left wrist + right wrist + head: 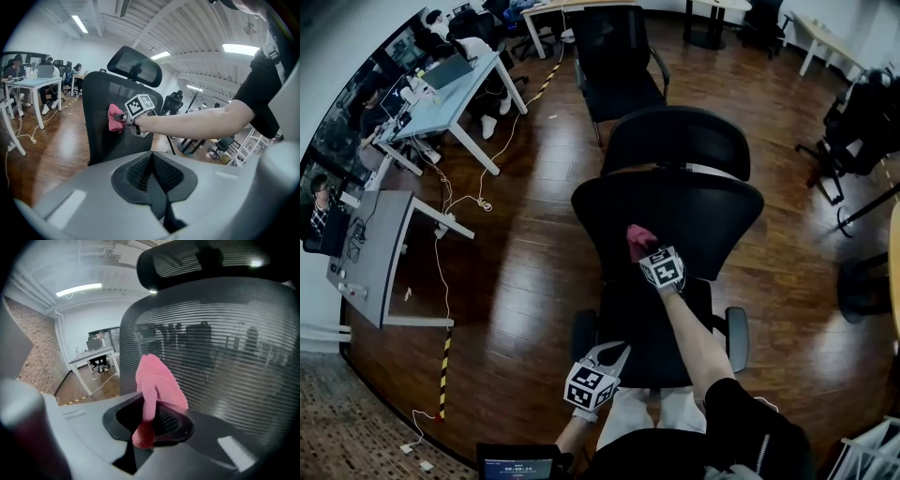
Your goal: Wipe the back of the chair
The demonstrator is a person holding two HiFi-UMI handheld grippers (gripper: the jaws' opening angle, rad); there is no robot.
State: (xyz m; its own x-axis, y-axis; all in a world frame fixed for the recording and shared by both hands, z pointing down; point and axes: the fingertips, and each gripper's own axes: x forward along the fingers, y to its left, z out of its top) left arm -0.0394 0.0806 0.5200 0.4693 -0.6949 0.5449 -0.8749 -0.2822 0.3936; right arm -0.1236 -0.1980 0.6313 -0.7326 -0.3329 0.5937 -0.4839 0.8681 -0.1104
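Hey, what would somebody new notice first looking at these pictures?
The fluffy pink cloth stands out first, clamped in the right gripper and held against the back of the black mesh office chair at the centre of the head view. After that comes the left gripper, shut and empty, low near the head view's bottom edge.

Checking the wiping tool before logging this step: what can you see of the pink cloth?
The pink cloth looks soft and fuzzy, like microfibre. It is bunched and folded, pinched at its lower end in the right claw, with the rest standing up in a rounded lump. It seems pressed against the black mesh chair back.
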